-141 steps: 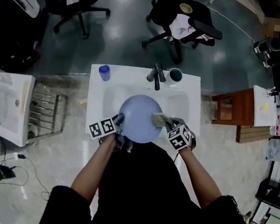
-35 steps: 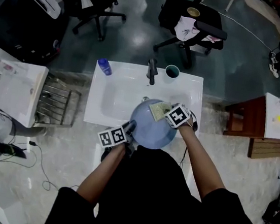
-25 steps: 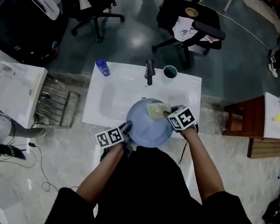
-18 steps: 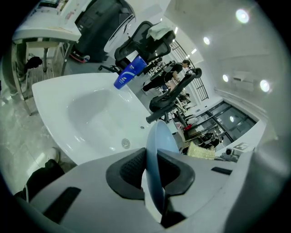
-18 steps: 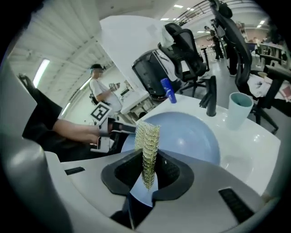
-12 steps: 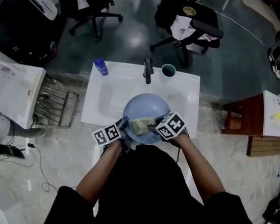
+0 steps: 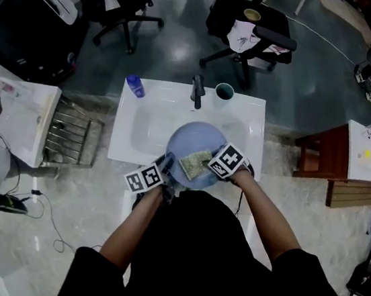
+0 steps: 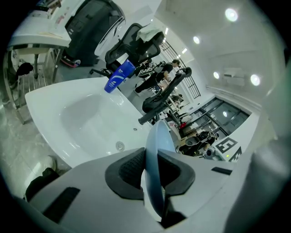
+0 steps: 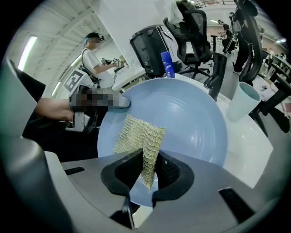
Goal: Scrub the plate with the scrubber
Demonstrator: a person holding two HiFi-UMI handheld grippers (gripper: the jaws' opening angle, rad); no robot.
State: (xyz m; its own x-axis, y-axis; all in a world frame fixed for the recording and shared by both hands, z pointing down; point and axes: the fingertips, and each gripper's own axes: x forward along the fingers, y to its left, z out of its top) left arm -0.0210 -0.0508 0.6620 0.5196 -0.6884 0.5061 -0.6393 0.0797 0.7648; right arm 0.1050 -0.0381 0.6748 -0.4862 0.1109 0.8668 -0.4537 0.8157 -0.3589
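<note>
- Your left gripper (image 7: pixel 164 167) is clamped on the near-left rim of the pale blue plate (image 7: pixel 197 141). In the left gripper view the rim runs edge-on between the two dark pads (image 8: pixel 129 169), and both press against it.
- That grip holds the plate over the near right part of the white washbasin (image 7: pixel 141 126). Its face is turned up toward you and its near edge reaches the basin's near rim.
- Your right gripper (image 7: pixel 206 164) has its jaws closed on a yellow-green mesh scrubber (image 7: pixel 193 164). In the right gripper view the mesh (image 9: pixel 139 136) is pinched by one folded edge between the pads, and the rest fans out beyond them.
- The scrubber lies against the plate's face in the near half, closer to the left gripper's side than to the far rim.
- The two grippers sit close together at the plate's near edge, the left on the rim and the right over the face.
- On the basin's far edge a dark faucet (image 7: pixel 197 91) stands at the middle, with a teal cup (image 7: pixel 224 92) just beside it on the right.
- A blue bottle (image 7: pixel 135 86) stands at the basin's far left corner, well apart from the plate.
- A metal rack (image 7: pixel 71 139) stands on the floor just left of the basin, and a wooden stool (image 7: pixel 324 152) is off to its right.
</note>
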